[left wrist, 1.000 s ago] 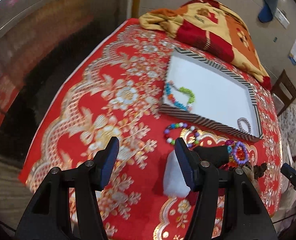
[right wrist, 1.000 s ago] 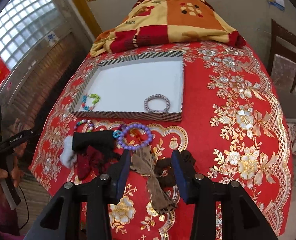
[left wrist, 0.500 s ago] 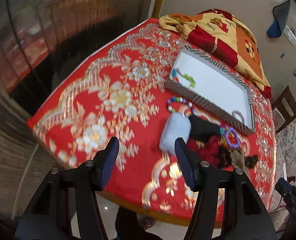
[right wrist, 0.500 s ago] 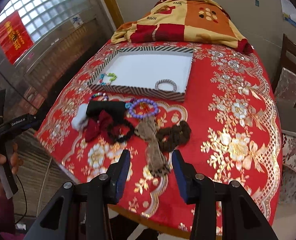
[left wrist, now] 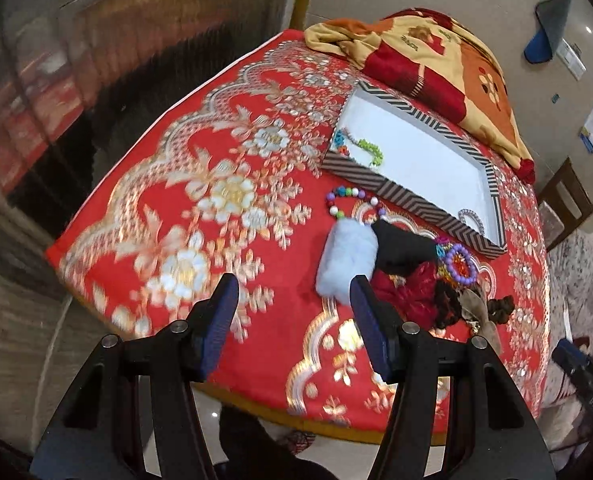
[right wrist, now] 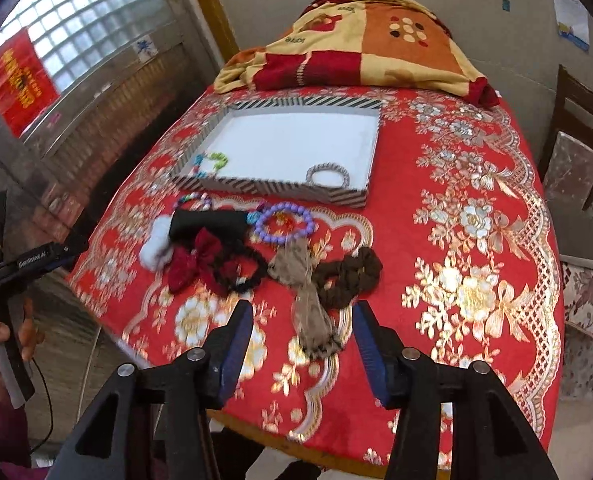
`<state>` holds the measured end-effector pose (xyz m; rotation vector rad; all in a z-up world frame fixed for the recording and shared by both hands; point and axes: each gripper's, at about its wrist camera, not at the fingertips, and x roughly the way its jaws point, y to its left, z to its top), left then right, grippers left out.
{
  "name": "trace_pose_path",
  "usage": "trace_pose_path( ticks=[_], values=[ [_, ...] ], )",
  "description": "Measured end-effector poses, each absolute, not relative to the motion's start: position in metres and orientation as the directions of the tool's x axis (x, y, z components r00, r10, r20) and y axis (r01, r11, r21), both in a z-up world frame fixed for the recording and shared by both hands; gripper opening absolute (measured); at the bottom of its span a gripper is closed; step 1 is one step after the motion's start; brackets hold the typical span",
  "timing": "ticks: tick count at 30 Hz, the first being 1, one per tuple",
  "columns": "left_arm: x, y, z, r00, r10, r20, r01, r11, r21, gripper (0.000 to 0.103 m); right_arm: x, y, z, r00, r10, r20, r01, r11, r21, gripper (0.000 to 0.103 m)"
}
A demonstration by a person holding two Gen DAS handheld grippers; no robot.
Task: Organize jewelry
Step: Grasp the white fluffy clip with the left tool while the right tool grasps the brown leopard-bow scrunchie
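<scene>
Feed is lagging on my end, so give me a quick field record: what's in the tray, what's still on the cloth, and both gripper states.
tray: striped rim, white floor, on red tablecloth
in tray: silver bracelet; green-blue bead bracelet
outside tray: purple bead bracelet, multicolour bead bracelet, dark red bow, brown scrunchie, white fluffy piece
left gripper: open, holding nothing
right gripper: open, holding nothing

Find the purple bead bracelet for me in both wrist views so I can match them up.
Left wrist: purple bead bracelet right of centre, on the cloth just past the black accessory, near the tray's corner.
Right wrist: the bracelet is centre, in front of the tray's near wall.
Shared landmark: the striped tray, silver bracelet in its corner.
</scene>
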<state>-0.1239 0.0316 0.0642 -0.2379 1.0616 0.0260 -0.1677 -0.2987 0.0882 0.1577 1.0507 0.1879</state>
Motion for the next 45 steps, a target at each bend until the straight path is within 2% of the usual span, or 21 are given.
trace_pose_path(
  ticks=[3,8,14,20,26,32,37,41,45],
  values=[
    [-0.104,0.037,0.064,0.488,-0.097,-0.867,-0.084,0.984,-0.157,0.058,-0.151,-0.289,0.087,0.497,0.213,-0.841,-0.035,0.973,0.226,0.05],
    [-0.08,0.046,0.058,0.458,-0.132,-0.879,0.021,0.99,-0.138,0.058,-0.135,-0.271,0.075,0.505,0.131,-0.853,0.001,0.988,0.152,0.05],
    [-0.067,0.052,0.043,0.388,-0.187,-0.902,0.099,0.982,-0.161,0.058,-0.134,-0.271,0.047,0.458,0.132,-0.879,0.104,0.974,0.201,0.05],
    [-0.059,0.045,0.029,0.336,-0.226,-0.914,0.098,0.974,-0.205,0.058,-0.134,-0.267,0.039,0.441,0.123,-0.889,0.11,0.976,0.189,0.051],
    [-0.058,0.044,0.031,0.345,-0.206,-0.916,0.139,0.976,-0.167,0.058,-0.131,-0.266,0.043,0.484,0.167,-0.859,0.132,0.957,0.26,0.051],
    [-0.048,0.037,0.022,0.328,-0.21,-0.921,0.156,0.974,-0.167,0.058,-0.136,-0.264,0.055,0.496,0.15,-0.855,0.13,0.961,0.244,0.051],
    [-0.051,0.027,0.02,0.303,-0.257,-0.918,0.174,0.962,-0.212,0.058,-0.131,-0.275,0.055,0.481,0.137,-0.866,0.141,0.963,0.23,0.052],
    [-0.053,0.022,0.018,0.284,-0.269,-0.92,0.177,0.958,-0.226,0.066,-0.122,-0.274,0.057,0.474,0.137,-0.87,0.117,0.969,0.217,0.052],
    [-0.053,0.012,0.016,0.273,-0.292,-0.917,0.168,0.953,-0.253,0.067,-0.119,-0.278,0.062,0.473,0.126,-0.872,0.062,0.983,0.176,0.052]
  ],
)
